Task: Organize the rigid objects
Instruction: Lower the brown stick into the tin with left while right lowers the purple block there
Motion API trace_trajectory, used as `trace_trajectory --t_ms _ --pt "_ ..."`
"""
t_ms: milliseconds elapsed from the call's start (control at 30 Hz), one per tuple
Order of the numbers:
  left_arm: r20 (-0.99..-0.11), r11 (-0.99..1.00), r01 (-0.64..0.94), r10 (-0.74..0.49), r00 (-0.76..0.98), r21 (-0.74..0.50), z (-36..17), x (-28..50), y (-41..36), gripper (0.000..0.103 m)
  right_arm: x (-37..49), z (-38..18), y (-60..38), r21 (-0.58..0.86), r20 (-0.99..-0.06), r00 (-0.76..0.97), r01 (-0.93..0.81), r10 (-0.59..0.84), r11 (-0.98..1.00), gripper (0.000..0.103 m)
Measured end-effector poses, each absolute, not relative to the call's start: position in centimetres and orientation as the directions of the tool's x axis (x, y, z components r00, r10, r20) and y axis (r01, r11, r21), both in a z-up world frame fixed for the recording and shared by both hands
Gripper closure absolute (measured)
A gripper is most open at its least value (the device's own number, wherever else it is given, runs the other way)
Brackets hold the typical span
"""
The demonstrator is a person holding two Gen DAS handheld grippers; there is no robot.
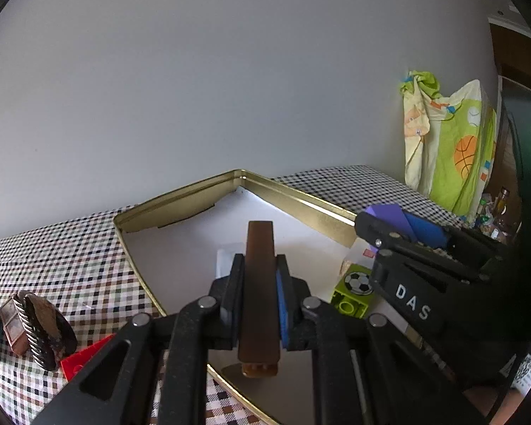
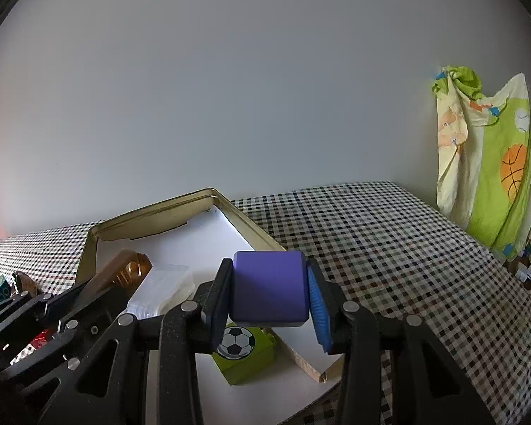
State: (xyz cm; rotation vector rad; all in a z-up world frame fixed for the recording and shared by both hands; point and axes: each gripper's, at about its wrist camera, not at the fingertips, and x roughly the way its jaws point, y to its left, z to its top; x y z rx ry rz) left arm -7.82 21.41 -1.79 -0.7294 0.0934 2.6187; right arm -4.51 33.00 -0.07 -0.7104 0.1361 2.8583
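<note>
Two claws, each loaded. Left wrist view: my left claw (image 1: 260, 297) is clamped tight on a long flat translucent brown plastic clip (image 1: 260, 283), stiff, light and slick, best pinched mid-length; it juts toward twelve o'clock over the shallow gold metal tin (image 1: 301, 200).

Right wrist view: my right claw (image 2: 269, 295) pinches a rounded purple block (image 2: 269, 288), rigid and smooth; at six o'clock beneath lies a green football-printed toy brick (image 2: 246, 357) in the tin.
</note>
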Motion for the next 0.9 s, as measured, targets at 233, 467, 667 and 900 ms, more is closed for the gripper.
trace_trajectory --t_ms 233,467,667,900 --pt "-0.527 -0.910 -0.414 0.370 -0.765 -0.037 -1.9 -8.0 21.9 0.089 -5.1 -0.2 33.4 0.069 -0.499 -0.855 -0.200 0.140 -0.977 0.060" --pt "-0.556 -0.909 -0.415 0.364 -0.747 -0.037 -2.2 -8.6 22.4 0.089 -5.2 -0.1 33.3 0.082 -0.508 -0.853 -0.187 0.120 -0.979 0.060" --pt "-0.540 -0.923 -0.383 0.341 -0.769 -0.037 -2.0 -8.2 21.7 0.066 -4.8 0.2 33.6 0.109 -0.493 -0.862 -0.192 0.115 -0.975 0.058" --pt "-0.442 -0.950 -0.312 0.280 -0.852 0.001 -0.7 -6.8 20.3 0.001 -2.9 1.3 34.4 0.181 -0.387 -0.912 -0.218 0.135 -0.959 0.025"
